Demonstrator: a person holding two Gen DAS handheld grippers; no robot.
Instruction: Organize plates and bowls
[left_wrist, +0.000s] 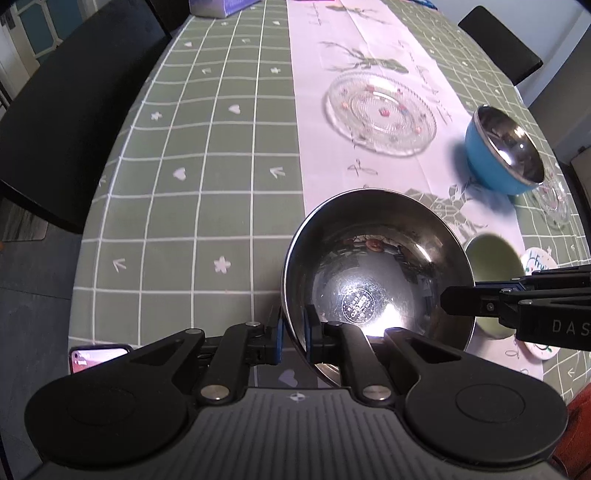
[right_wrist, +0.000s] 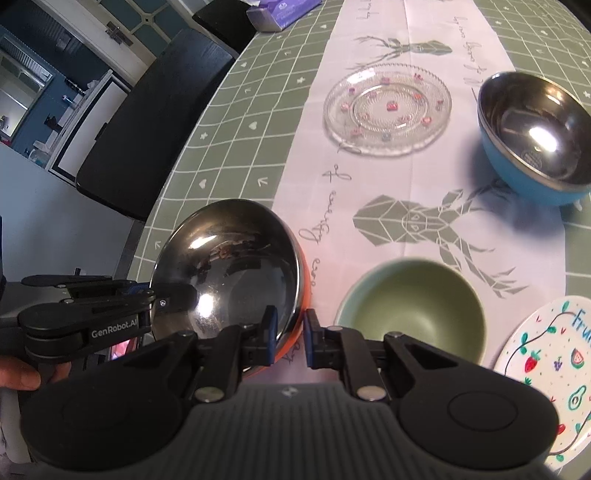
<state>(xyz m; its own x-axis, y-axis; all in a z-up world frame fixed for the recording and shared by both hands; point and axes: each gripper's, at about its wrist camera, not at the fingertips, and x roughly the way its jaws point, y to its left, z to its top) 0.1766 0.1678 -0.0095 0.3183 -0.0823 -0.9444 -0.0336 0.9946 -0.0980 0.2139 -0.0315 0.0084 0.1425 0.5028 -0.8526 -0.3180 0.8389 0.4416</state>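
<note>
The left gripper (left_wrist: 293, 338) pinches the near rim of the steel bowl (left_wrist: 376, 273), one finger outside the wall and one inside, and the bowl tilts with its mouth toward the camera. The right gripper (right_wrist: 290, 334) straddles the same bowl's opposite rim, which shows an orange outside (right_wrist: 303, 280) in the right view; its pads sit either side of the wall with a little gap, so whether it grips cannot be told. A hand (right_wrist: 18, 373) holds the left tool's handle.

Just right of the steel bowl sits the green bowl (right_wrist: 413, 306), upright on the white runner (right_wrist: 332, 221). Right of that lies the fruit plate (right_wrist: 546, 369), painted with strawberries and an avocado. Beyond the steel bowl, on the runner, rests the glass plate (right_wrist: 388, 107). Right of the glass plate stands the blue bowl (right_wrist: 535, 147), steel-lined. Far behind, at the table's (left_wrist: 184, 184) left edge, stands a purple box (right_wrist: 280, 14). A black bench (left_wrist: 74, 110) runs along the table's left side.
</note>
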